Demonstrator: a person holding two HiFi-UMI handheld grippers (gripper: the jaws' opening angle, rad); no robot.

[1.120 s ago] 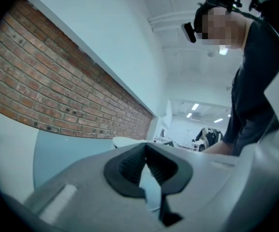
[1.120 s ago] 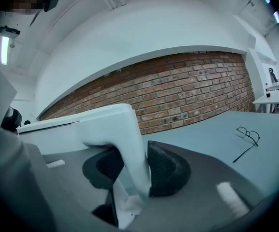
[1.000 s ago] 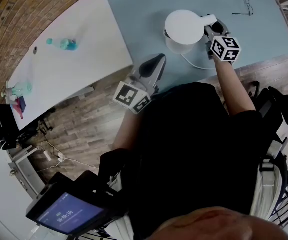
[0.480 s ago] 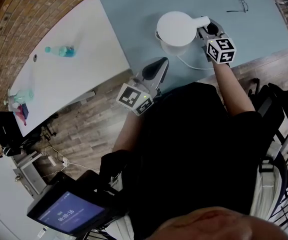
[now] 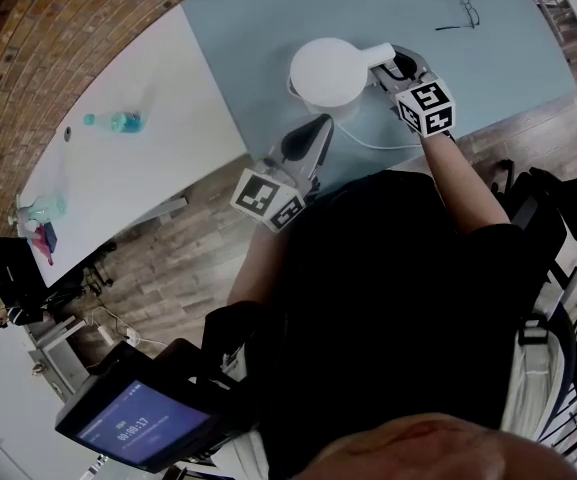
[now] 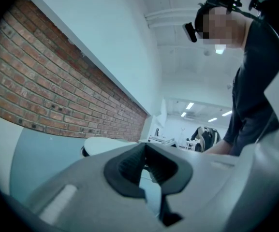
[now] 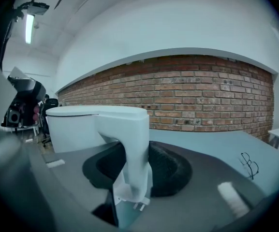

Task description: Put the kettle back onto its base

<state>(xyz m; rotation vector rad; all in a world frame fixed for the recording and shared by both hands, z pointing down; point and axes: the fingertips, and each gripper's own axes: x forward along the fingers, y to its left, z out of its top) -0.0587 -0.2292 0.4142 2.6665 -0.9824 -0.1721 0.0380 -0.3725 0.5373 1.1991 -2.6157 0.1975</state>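
Kettle [image 5: 330, 70]: white, lid up, stands on the pale blue table [image 5: 268, 18]. Its handle [image 7: 132, 144] sticks out on the side toward the person's right. Underside hidden, so I cannot tell whether it sits on its base or is held just off it. A white cord [image 5: 373, 145] runs out from under the kettle on the near side, toward the person.

Right gripper [image 5: 396, 66]: at the kettle's handle, jaws set either side of it. In the right gripper view the handle fills the gap and both dark pads lie against it. The jaws have just been opening a little, handle between them, about half spread.

Left gripper [image 5: 318, 126]: just beside the kettle on its near side, not touching it, pointing level toward it. Jaws a little apart, nothing between them. Only bare table shows through the gap.

Glasses [image 5: 460, 13]: on the same table, well beyond the kettle, on the handle's side.

White table [image 5: 158, 98]: butts against the blue one, on the kettle's side away from the handle. A blue-green bottle [image 5: 118, 121] lies on it, well apart from the kettle.

Brick wall [image 7: 202, 95]: behind the kettle in the right gripper view.
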